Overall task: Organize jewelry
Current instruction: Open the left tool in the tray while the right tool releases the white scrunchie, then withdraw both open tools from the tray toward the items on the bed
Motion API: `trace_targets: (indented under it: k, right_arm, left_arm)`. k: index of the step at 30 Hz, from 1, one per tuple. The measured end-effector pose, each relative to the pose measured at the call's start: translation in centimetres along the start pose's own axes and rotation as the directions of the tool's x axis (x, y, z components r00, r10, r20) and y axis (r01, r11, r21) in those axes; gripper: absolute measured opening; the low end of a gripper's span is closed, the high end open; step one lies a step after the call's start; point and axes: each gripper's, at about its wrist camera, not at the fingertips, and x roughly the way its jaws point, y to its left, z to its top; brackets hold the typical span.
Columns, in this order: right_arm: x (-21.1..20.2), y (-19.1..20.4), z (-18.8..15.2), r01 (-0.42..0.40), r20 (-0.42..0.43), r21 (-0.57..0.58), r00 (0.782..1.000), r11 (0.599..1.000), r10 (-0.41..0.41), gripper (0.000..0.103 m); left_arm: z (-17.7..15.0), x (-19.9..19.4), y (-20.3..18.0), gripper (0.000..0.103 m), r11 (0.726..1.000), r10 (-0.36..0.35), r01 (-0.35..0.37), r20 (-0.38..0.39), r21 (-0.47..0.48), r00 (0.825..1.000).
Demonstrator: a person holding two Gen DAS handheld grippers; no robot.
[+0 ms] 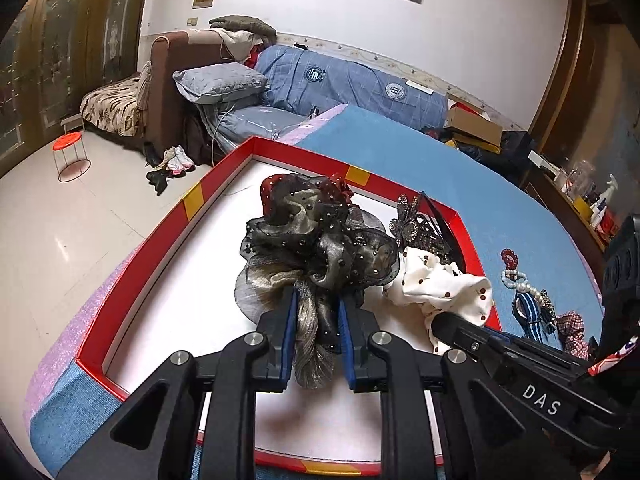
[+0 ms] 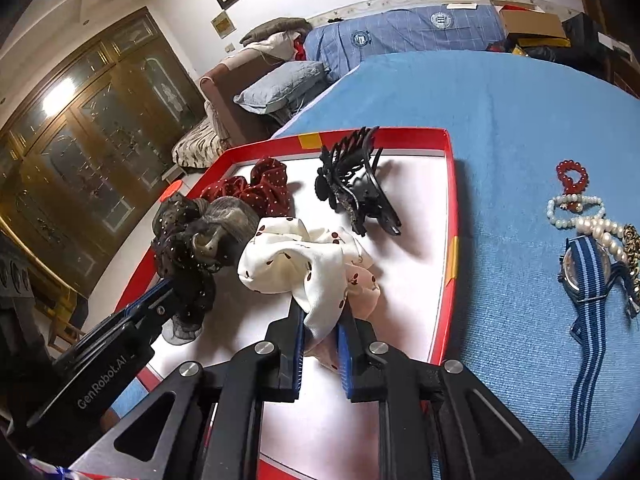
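Observation:
My left gripper [image 1: 317, 312] is shut on a black and bronze gauze scrunchie [image 1: 316, 248], held over the white floor of the red-rimmed tray [image 1: 132, 264]. My right gripper [image 2: 320, 320] is shut on a white scrunchie with dark red dots [image 2: 296, 264], also over the tray [image 2: 450, 208]. The gauze scrunchie [image 2: 192, 248] and the left gripper [image 2: 156, 300] show at the left of the right wrist view. The white scrunchie [image 1: 444, 288] and the right gripper [image 1: 440, 320] show at the right of the left wrist view. A red dotted scrunchie [image 2: 256, 188] and a black claw clip [image 2: 356, 188] lie in the tray.
On the blue tablecloth [image 2: 500, 120] right of the tray lie a red bead bracelet [image 2: 572, 176], pearl bracelets [image 2: 588, 220], a blue striped watch [image 2: 588, 280] and a gold chain [image 2: 632, 248]. A checked scrunchie [image 1: 572, 328] lies by them. The table edge drops to the floor on the left.

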Motion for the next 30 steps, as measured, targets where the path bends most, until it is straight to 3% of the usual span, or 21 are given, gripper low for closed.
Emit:
trace_targets:
  k: [3,5,8,11,30]
  right_arm:
    - [-0.5,0.1,-0.1,-0.004,0.006,-0.006,1.000,1.000,0.004,0.021]
    - [-0.5,0.1,-0.2,-0.011,0.002,-0.008,1.000,1.000,0.011,0.034]
    - [-1.1,0.0,-0.6,-0.017,0.003,-0.003,1.000,1.000,0.017,0.042]
    - [-1.5,0.2,-0.7,-0.025,0.003,-0.003,1.000,1.000,0.025,0.057]
    - [-6.5,0.1,-2.3,-0.067,0.075,0.028,0.995,0.997,0.065,0.064]
  left_arm:
    - [0.0,-0.1,-0.3,0.023,1.000,-0.001,0.001,0.004,0.014,1.000]
    - [-0.2,-0.2,-0.4,0.025,1.000,0.005,-0.005,0.009,0.017,1.000]
    - [-0.2,-0.6,-0.6,0.025,1.000,0.009,-0.009,0.016,0.022,1.000]
    - [0.0,-1.0,-0.4,0.033,1.000,0.002,-0.002,0.019,0.013,1.000]
    - [0.3,-4.6,-0.6,0.040,1.000,0.013,-0.014,0.091,0.011,0.996]
